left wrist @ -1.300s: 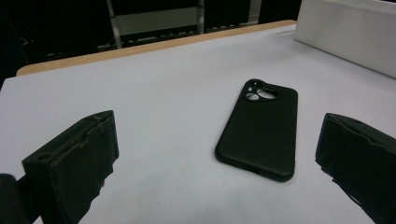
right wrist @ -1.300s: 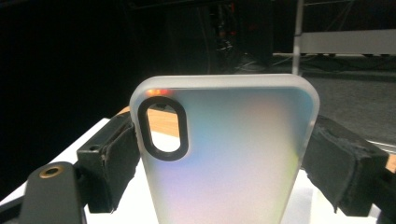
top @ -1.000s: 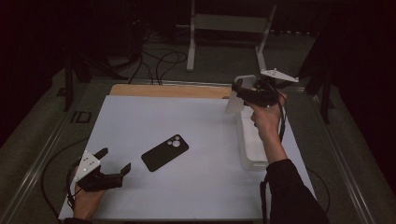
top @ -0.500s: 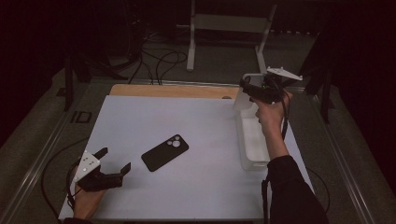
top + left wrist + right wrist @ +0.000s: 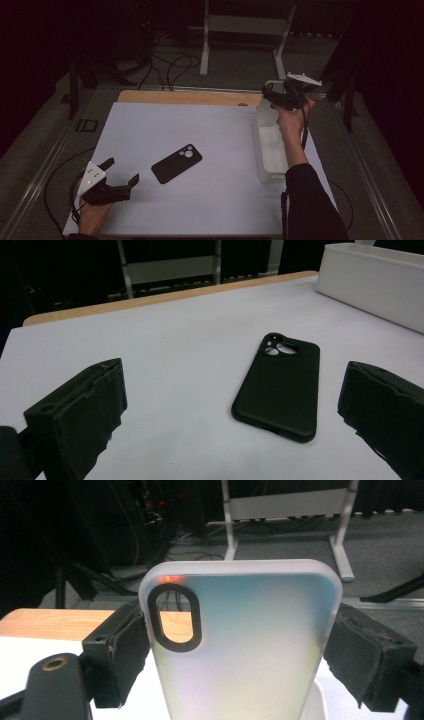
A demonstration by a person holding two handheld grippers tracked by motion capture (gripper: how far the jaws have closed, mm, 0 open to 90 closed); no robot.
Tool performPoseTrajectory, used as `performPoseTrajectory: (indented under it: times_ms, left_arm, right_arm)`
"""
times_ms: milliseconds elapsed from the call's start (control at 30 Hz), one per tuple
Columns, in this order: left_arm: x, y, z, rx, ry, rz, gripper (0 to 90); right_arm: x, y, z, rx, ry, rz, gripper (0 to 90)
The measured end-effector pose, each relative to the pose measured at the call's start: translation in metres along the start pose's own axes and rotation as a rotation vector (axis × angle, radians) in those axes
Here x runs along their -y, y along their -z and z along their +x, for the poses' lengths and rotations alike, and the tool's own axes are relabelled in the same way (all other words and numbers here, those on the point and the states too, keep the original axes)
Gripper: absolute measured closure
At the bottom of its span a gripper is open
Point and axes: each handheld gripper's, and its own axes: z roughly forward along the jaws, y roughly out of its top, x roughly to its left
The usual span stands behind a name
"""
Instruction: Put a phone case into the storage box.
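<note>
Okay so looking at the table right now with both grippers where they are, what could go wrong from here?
1. The right gripper pinches the translucent phone case only by its side edges, raised above the white bin. Smooth, thin sides could slip, dropping it past the bin's rim.
2. The left gripper rests open near the table's front corner, aimed at the black phone case. Closing on it flat may just push it across the white table.

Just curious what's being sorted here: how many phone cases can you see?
2. A black phone case lies flat mid-table, ahead of the open left gripper. A translucent case is clamped in the right gripper, held above the white bin; the bin may hide more.
</note>
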Motion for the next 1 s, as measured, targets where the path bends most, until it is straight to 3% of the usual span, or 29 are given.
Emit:
performPoseTrajectory:
  times_ms: [300, 633, 1000]
  left_arm:
    - [0.0, -0.001, -0.002, 0.005, -0.007, 0.009, 0.2]
    - [0.0, -0.001, -0.001, 0.004, -0.006, 0.009, 0.2]
    - [0.0, -0.001, -0.001, 0.005, -0.005, 0.008, 0.2]
  right_arm:
    - [0.008, -0.011, -0.008, 0.038, 0.002, 0.024, 16.2]
    - [0.03, -0.035, -0.017, 0.073, -0.016, 0.091, 16.1]
    - [0.044, -0.051, -0.017, 0.099, 0.001, 0.15, 16.1]
